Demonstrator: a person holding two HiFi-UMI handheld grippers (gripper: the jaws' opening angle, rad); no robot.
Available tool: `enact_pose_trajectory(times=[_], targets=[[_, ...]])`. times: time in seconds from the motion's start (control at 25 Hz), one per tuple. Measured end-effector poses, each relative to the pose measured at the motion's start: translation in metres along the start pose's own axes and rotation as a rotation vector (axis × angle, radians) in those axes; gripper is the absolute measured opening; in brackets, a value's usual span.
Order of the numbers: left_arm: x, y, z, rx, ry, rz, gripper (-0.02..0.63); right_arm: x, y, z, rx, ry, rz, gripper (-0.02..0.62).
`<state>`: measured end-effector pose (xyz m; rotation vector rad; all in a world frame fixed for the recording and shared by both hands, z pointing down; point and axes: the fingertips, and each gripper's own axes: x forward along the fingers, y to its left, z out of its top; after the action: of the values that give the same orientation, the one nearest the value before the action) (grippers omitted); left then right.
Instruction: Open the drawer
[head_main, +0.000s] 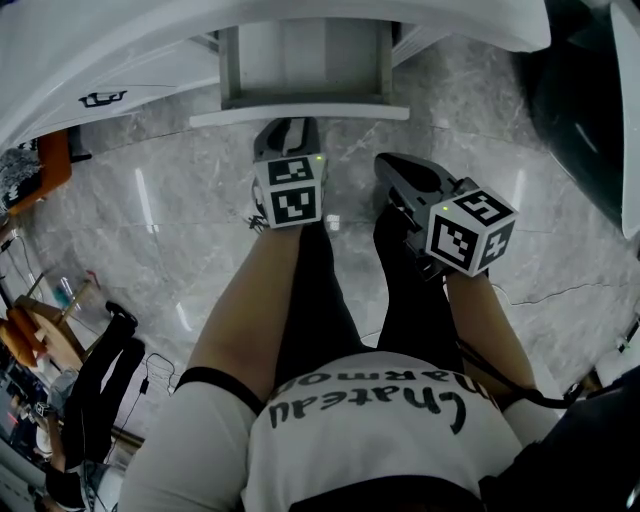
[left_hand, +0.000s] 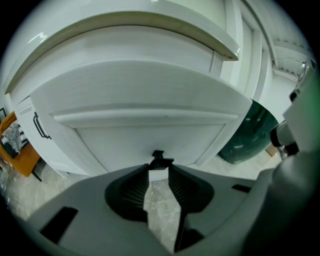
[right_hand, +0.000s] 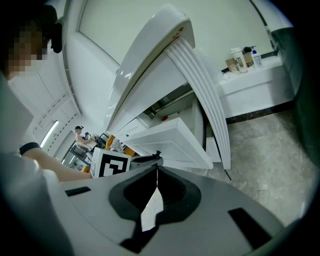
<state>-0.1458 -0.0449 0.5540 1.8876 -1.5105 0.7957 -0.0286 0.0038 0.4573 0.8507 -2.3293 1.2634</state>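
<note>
Drawer (head_main: 300, 114) is already well out; left gripper (left_hand: 159, 169) seemingly pinches its knob (left_hand: 157, 155), right gripper (right_hand: 157, 169) closed, empty, idle.

Left tool (head_main: 288, 128) at open drawer (head_main: 350, 112)

The drawer (head_main: 300, 60) stands pulled out from the cabinet (head_main: 120, 50), overhanging the floor (head_main: 180, 200). Just in front of the drawer's front panel sits the left gripper (head_main: 285, 125), with the handle (left_hand: 158, 159) nipped between its jaw tips. The right gripper (head_main: 392, 165) hangs beside it on the right, a little farther back and clear of the drawer. The person's legs (head_main: 320, 290) stand behind both grippers. A large container (head_main: 575, 100) lies to the right of the cabinet, and a chair (head_main: 45, 165) lies to the far left.
</note>
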Motion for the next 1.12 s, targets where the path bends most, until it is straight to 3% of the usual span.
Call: enact_pose_trajectory(times=[1.12], targets=[[-0.022,-0.010,-0.035,-0.016,0.056,-0.026,0.123,0.002,0.016,0.001,-0.018,0.025,0.028,0.012]])
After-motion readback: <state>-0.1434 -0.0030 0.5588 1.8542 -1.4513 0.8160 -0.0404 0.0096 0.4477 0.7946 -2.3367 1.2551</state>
